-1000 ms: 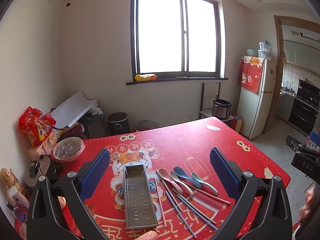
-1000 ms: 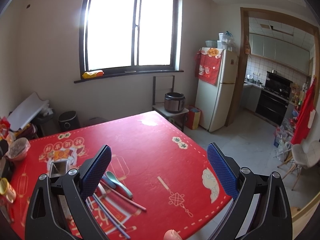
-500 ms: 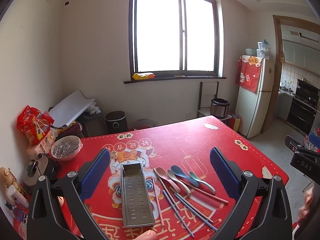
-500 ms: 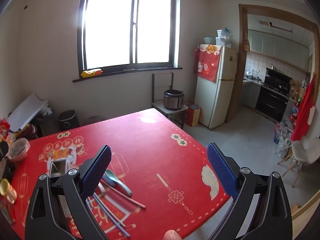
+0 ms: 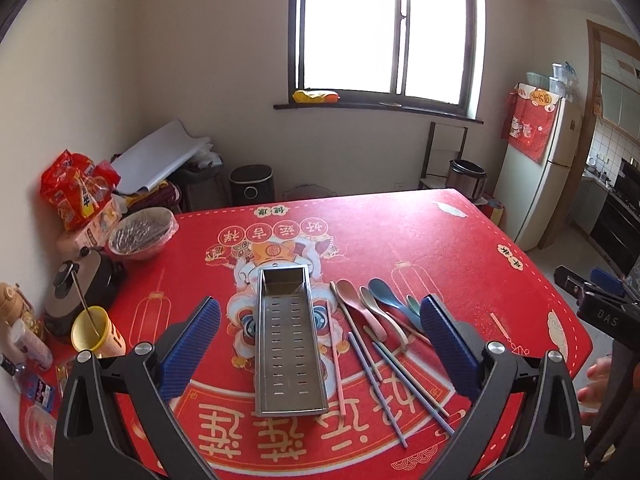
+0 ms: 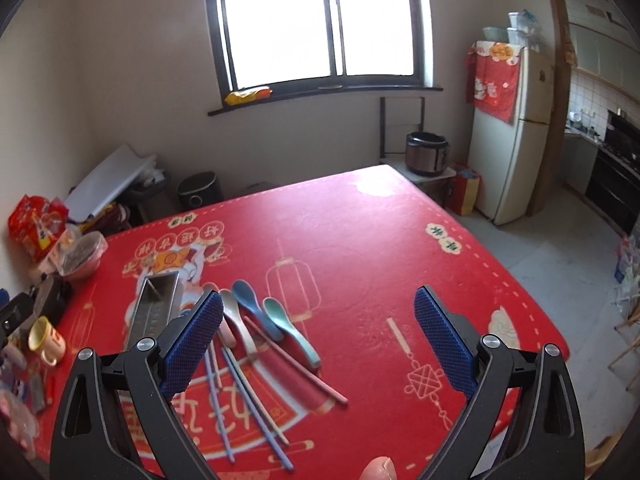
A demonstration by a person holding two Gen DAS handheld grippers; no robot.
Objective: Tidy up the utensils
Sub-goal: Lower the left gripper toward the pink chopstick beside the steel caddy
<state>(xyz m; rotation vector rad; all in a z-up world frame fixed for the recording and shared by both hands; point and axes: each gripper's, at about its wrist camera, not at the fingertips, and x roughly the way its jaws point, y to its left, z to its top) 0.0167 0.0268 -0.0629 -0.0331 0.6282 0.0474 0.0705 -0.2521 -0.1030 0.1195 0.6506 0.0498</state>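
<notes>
Both the left gripper (image 5: pixel 320 334) and right gripper (image 6: pixel 318 334) hover wide and empty over the tabletop's near edge; spoons (image 5: pixel 362 304) and chopsticks (image 5: pixel 376 376) lie just beside the empty metal tray (image 5: pixel 288 340), so picking one up likely comes next

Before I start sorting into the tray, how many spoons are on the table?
4, side by side right of the metal tray: pink spoon nearest it, then beige spoon, dark blue spoon, teal spoon, partly hidden behind the left tongs' pad.
</notes>
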